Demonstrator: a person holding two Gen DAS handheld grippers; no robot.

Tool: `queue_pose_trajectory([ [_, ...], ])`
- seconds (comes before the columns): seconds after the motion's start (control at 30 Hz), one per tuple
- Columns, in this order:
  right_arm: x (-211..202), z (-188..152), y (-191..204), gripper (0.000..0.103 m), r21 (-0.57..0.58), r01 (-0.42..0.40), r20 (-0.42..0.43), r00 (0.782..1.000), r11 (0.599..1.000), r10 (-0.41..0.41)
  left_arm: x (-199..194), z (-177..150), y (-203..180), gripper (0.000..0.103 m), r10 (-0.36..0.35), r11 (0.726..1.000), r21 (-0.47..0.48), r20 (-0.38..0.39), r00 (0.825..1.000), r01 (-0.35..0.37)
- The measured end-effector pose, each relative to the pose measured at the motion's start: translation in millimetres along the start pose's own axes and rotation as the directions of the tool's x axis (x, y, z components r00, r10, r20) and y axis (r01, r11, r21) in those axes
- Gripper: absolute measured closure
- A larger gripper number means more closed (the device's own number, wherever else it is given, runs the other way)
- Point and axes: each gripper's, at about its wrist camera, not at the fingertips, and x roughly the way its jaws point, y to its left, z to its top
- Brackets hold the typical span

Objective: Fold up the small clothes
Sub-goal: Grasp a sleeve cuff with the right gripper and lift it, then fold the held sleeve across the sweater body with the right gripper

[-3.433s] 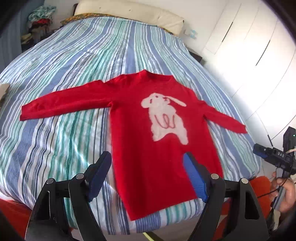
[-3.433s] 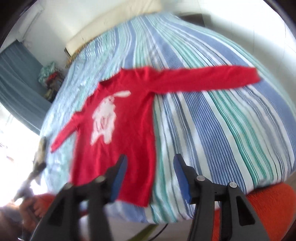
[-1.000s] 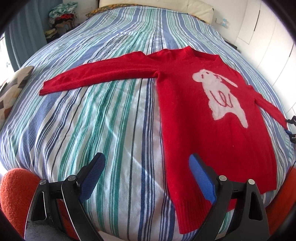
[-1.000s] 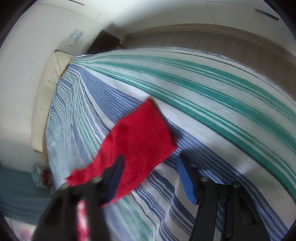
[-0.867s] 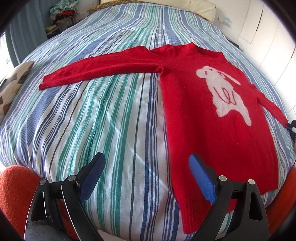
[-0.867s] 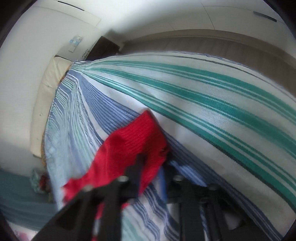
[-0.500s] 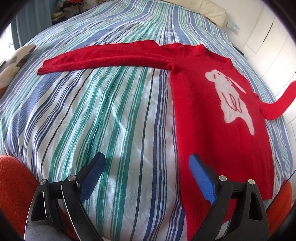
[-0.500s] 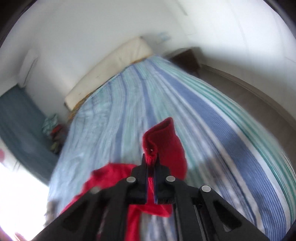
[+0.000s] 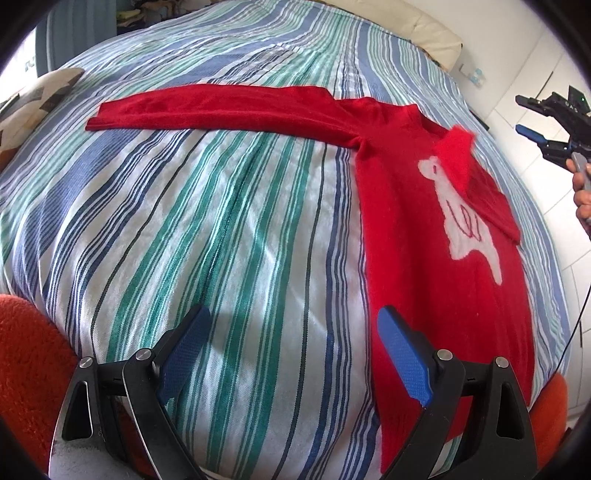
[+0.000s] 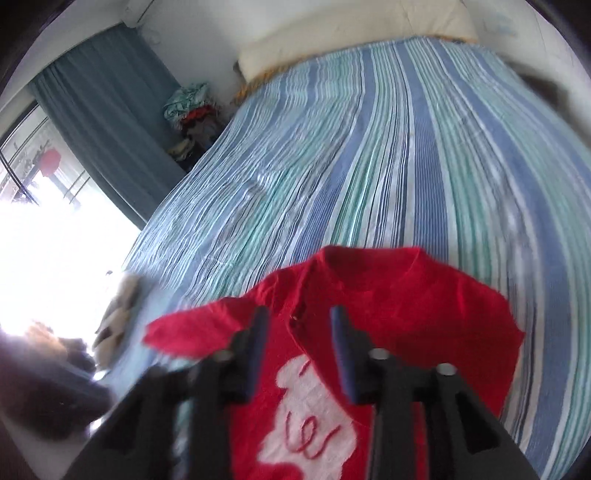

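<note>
A small red sweater (image 9: pixel 424 236) with a white animal on the chest lies face up on the striped bed. Its left sleeve (image 9: pixel 207 114) stretches out flat to the left. Its right sleeve (image 9: pixel 476 184) lies folded across the chest and partly covers the white animal. My left gripper (image 9: pixel 291 350) is open and empty above the bed's near edge, left of the hem. My right gripper (image 10: pixel 297 350) is open and empty above the sweater's chest (image 10: pixel 369 314); it also shows in the left wrist view (image 9: pixel 532 122) to the right of the sweater.
The striped bedspread (image 9: pixel 184 229) covers the whole bed. A cream pillow (image 10: pixel 351 33) lies at the head. An orange fuzzy cushion (image 9: pixel 29 362) sits at the near left edge, a patterned cushion (image 9: pixel 37 92) at far left. White wardrobe doors stand at the right.
My right gripper carried the right sleeve's cuff over the chest and let go of it; the sleeve now lies folded across the front. My left gripper stayed open and drifted left.
</note>
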Motion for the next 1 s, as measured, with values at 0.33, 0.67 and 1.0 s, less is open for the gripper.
queue_pose_trajectory([
  [0.33, 3.9, -43.5, -110.4, 0.038, 0.327, -0.027, -0.103, 0.993, 0.945, 0.064, 4.9, -2.2, -7.3, 0.010, 0.020, 0.999, 0.032, -0.007, 1.000, -0.020],
  [0.67, -14.2, -84.9, -150.5, 0.050, 0.247, 0.271, -0.164, 0.958, 0.930, -0.235, 5.6, 0.1, -3.1, 0.010, 0.017, 1.000, 0.003, -0.003, 1.000, -0.017],
  [1.0, 106.6, -49.8, -36.6, 0.050, 0.208, -0.113, -0.186, 0.970, 0.971, 0.153, 5.8, -2.8, -4.0, 0.010, 0.025, 0.999, 0.020, -0.012, 1.000, -0.024],
])
